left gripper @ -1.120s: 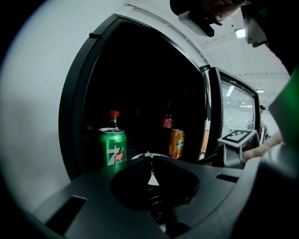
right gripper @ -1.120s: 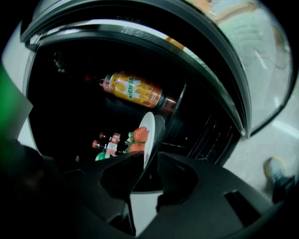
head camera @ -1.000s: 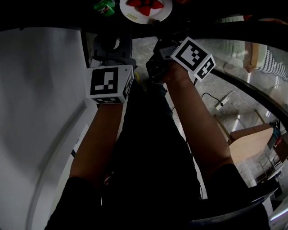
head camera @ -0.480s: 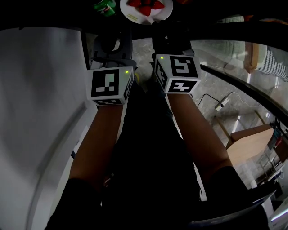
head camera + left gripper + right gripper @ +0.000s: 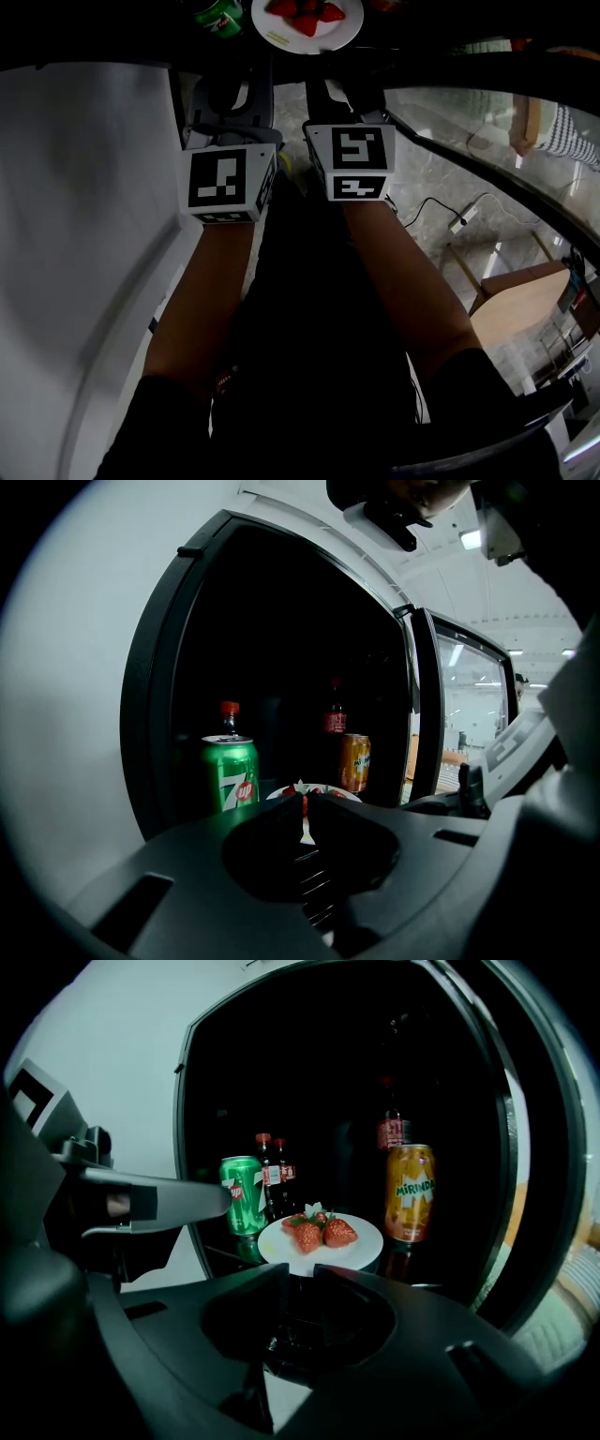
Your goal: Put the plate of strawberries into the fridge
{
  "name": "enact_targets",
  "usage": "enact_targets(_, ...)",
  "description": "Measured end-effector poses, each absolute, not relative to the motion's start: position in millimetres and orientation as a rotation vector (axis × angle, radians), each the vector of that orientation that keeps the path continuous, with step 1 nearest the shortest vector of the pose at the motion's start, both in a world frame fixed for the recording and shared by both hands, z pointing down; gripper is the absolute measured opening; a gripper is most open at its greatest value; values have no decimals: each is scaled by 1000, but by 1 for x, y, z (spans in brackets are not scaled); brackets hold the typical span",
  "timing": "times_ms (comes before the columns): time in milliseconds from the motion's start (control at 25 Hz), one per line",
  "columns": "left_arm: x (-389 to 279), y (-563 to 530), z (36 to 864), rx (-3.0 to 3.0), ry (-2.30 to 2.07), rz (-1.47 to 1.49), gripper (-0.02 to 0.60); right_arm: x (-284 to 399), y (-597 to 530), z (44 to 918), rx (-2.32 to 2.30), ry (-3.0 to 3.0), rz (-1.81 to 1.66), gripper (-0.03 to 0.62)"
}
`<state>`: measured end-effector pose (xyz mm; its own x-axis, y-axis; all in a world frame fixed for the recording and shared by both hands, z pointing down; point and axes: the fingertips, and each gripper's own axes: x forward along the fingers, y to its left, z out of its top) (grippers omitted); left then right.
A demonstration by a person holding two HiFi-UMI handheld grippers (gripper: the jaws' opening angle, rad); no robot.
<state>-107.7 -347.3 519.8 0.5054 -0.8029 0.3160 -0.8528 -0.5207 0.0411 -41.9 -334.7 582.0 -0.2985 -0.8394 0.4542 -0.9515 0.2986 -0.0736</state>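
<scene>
A white plate of strawberries (image 5: pixel 321 1239) stands on the dark shelf inside the open fridge; it also shows at the top of the head view (image 5: pixel 307 21). My right gripper (image 5: pixel 300 1281) hangs just in front of the plate, apart from it, jaws almost together with nothing between them. My left gripper (image 5: pixel 305 803) is shut and empty too, and it hides most of the plate (image 5: pixel 328 792). From above, both grippers sit side by side below the shelf, left (image 5: pixel 230 94) and right (image 5: pixel 342 89).
On the shelf stand a green 7up can (image 5: pixel 242 1194), an orange Mirinda can (image 5: pixel 410 1192) and dark cola bottles (image 5: pixel 274 1185). The glass fridge door (image 5: pixel 469 714) is swung open at the right. The white fridge wall (image 5: pixel 84 234) lies at my left.
My right gripper has rolled level and shifted left, closer to the left gripper. The left gripper and the plate have stayed put.
</scene>
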Motion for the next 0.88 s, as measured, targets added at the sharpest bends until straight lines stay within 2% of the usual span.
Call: enact_targets(880,-110,-358,529,2556,-1397,402,18,-35,-365,586,1681,-2216,474,69)
